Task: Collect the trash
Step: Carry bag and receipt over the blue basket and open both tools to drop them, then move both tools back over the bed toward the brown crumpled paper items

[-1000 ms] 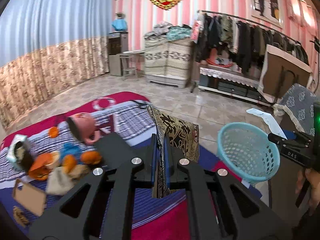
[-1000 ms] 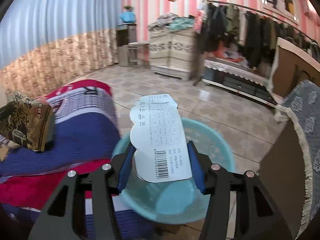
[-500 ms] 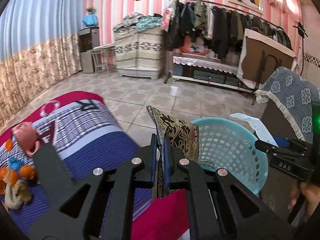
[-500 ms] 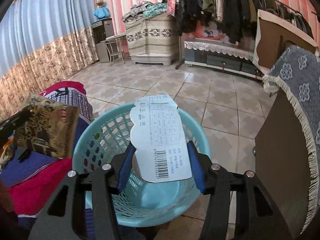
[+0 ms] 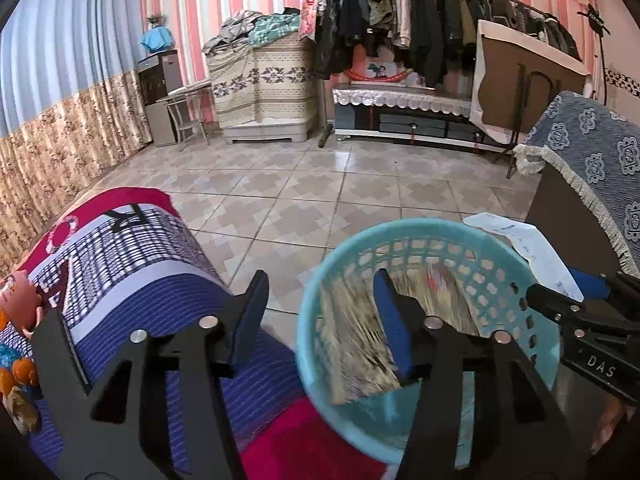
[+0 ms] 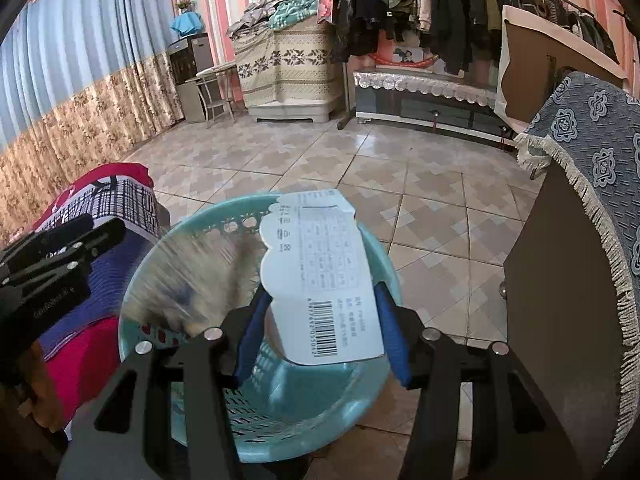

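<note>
Two views, two black hand-held grippers. Left wrist view: left gripper (image 5: 320, 320), blue pads, jaws opening, nothing pressed between them. A gold-and-black patterned wrapper (image 5: 360, 344), motion-blurred, sits inside the round turquoise perforated plastic basket (image 5: 536, 344) on the tiled floor beside a red, blue and white striped blanket (image 5: 132, 264). The right gripper (image 5: 572, 304) reads "DAS".

Right wrist view: right gripper (image 6: 320, 328) is clamped on a white printed card (image 6: 320, 280) bearing a barcode and a table, text unreadable, above the basket (image 6: 384, 272).
</note>
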Demonstrator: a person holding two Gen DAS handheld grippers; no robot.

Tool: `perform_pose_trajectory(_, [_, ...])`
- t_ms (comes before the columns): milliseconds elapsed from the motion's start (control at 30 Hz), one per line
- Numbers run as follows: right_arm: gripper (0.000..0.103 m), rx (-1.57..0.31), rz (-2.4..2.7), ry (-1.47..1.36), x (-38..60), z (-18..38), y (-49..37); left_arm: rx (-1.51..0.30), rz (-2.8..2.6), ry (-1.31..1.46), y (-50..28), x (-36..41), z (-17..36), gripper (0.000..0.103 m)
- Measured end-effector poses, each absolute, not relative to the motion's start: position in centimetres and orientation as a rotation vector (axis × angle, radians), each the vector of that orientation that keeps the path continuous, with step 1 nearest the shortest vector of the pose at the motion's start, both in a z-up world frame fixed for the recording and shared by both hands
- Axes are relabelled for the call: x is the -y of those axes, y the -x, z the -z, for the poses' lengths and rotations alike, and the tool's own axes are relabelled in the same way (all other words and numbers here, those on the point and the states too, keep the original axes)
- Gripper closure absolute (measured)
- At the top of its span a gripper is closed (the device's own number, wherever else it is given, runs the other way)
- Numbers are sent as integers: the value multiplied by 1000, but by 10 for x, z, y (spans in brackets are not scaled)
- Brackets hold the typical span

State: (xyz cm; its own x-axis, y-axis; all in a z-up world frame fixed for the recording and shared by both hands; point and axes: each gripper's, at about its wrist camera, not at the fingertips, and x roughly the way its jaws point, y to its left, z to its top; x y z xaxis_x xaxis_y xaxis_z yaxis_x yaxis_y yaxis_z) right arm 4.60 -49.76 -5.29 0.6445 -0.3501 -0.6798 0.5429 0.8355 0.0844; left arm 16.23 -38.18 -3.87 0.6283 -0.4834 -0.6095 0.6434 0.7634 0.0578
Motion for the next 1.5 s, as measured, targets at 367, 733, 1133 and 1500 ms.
perform_pose_trajectory(367, [51, -751, 482, -276, 482, 59, -65, -558, 489, -247, -178, 310, 22, 11])
perform_pose_trajectory(733, [20, -674, 505, -229, 462, 40, -70, -551, 407, -167, -179, 249, 11, 8])
perform_pose_trajectory(1133, [14, -572, 435, -177, 416, 8, -69, -516, 307, -135, -160, 184, -5, 6])
perform_pose_trajectory(1500, [13, -507, 268, -139, 339, -11, -77, -525, 136, -109, -136, 81, -4, 6])
